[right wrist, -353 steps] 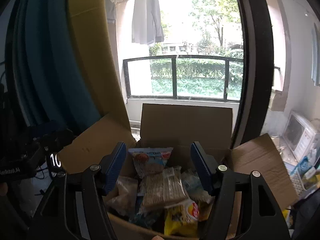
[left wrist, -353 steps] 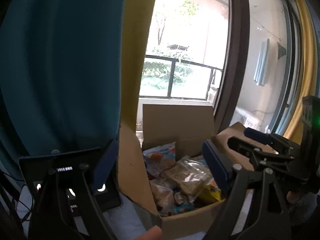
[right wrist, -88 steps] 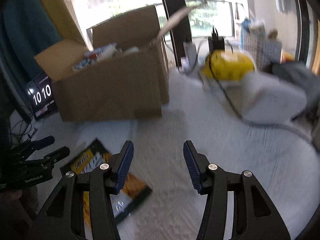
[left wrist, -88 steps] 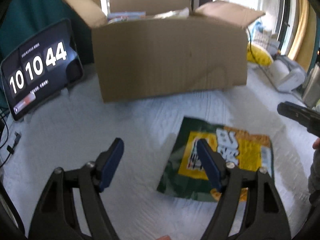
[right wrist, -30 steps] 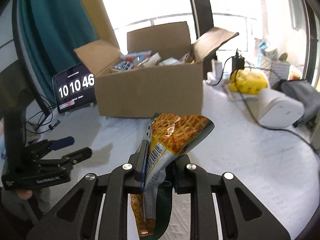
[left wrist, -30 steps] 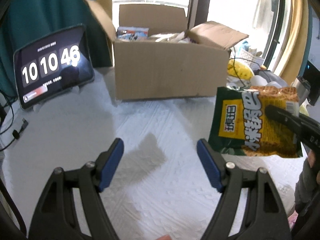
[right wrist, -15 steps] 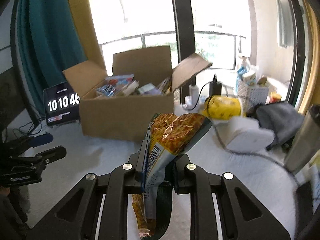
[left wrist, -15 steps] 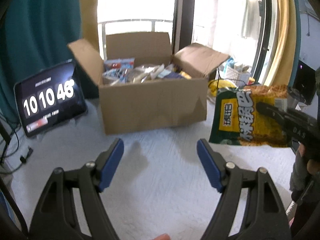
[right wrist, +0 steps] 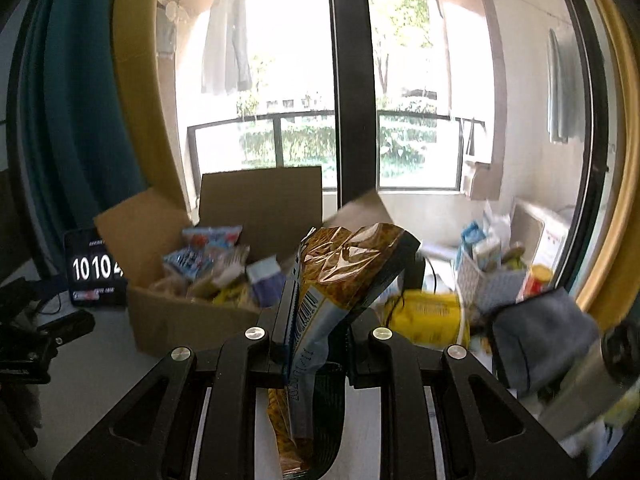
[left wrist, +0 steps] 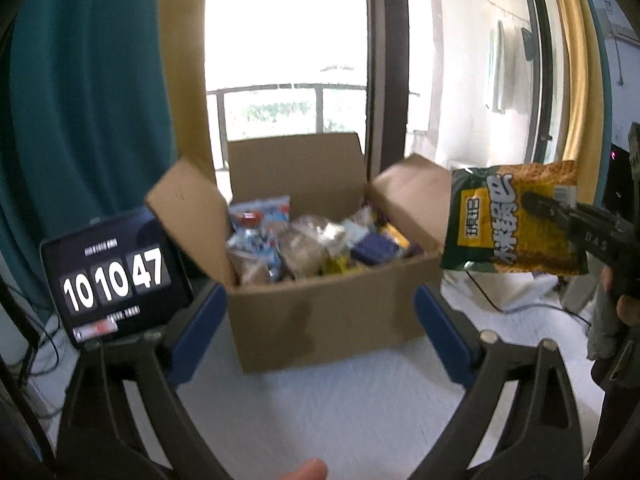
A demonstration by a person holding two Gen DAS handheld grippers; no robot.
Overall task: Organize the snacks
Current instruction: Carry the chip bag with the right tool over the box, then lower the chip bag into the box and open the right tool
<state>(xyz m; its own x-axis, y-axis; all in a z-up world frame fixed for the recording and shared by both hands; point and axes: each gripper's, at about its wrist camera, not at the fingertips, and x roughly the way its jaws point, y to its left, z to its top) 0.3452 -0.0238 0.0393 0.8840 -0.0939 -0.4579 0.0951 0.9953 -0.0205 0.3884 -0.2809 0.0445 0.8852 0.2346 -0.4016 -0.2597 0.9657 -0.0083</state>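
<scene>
By the window, clock [left wrist: 116,280] reads 101047; right jaws pinch snack bag [right wrist: 340,280]; left jaws opening, empty.

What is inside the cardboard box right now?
The box holds a heap of snack packets, blue, clear and yellow ones on top. Whatever lies beneath them is covered.

Strong backlight, window [left wrist: 286,60] glare blown out; motion blur, fisheye-bent edges.

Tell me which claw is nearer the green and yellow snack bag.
Right. The right claw is clamped on the green and yellow snack bag; the left claw, opening and empty, is off to its side.
</scene>
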